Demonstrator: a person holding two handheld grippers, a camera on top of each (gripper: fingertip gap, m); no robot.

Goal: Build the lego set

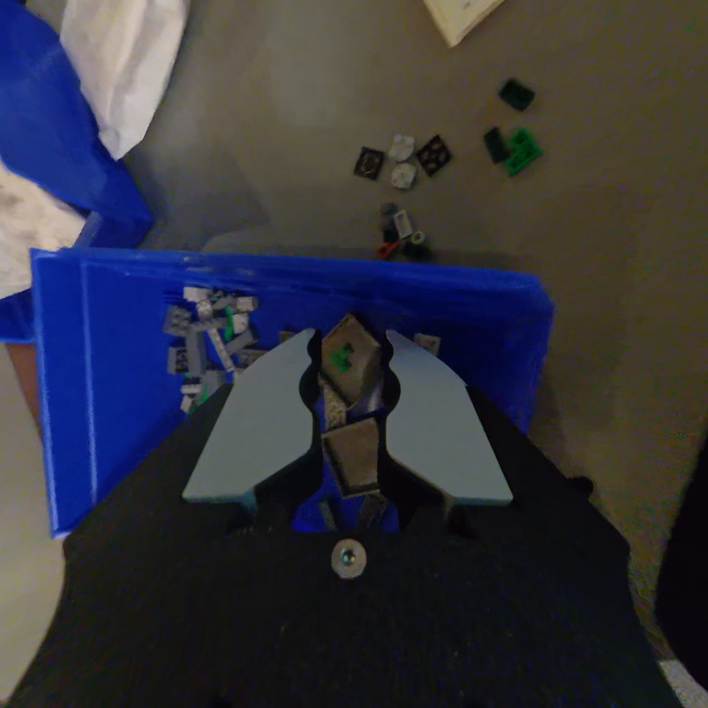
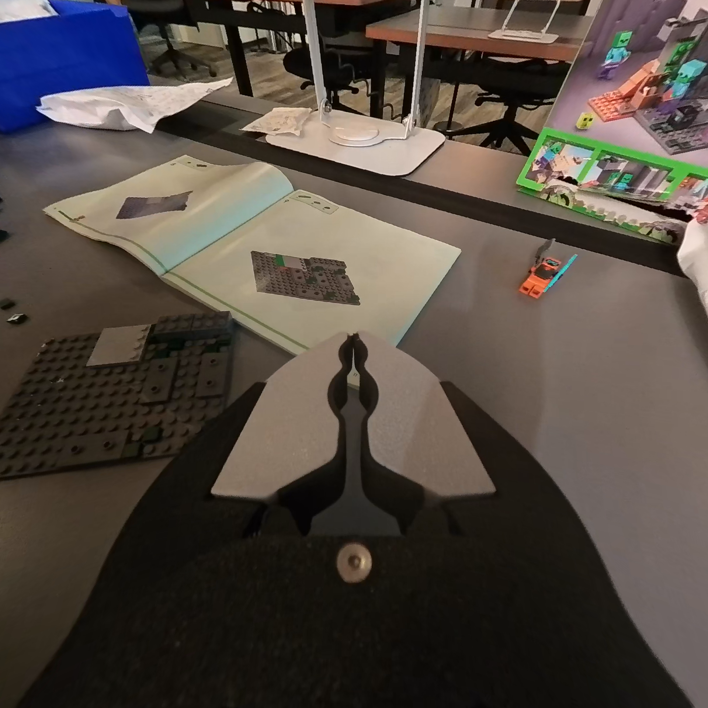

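In the left wrist view my left gripper (image 1: pixel 350 339) hangs over a blue bin (image 1: pixel 383 283). Its jaws stand a little apart and close on a grey lego piece (image 1: pixel 354 367) with a small green bit on it. More grey pieces (image 1: pixel 350 459) show through the gap below it. A pile of grey and green bricks (image 1: pixel 210 341) lies in the bin's left part. In the right wrist view my right gripper (image 2: pixel 353 337) is shut and empty above the table. The dark grey baseplate (image 2: pixel 76 413) with a light grey tile (image 2: pixel 117 344) lies to its left.
An open instruction booklet (image 2: pixel 249 245) lies beyond the right gripper. An orange minifigure (image 2: pixel 542 274), the set box (image 2: pixel 613 184) and a white lamp base (image 2: pixel 360 141) stand farther back. Loose black, white and green pieces (image 1: pixel 433 155) lie on the table past the bin. White bags (image 1: pixel 118 72) lie at far left. My right fingertips sit around 50 centimetres from my left ones. The dark grey baseplate (image 2: pixel 76 413) lies some 15 centimetres from my right tips, 35 centimetres from my left tips.
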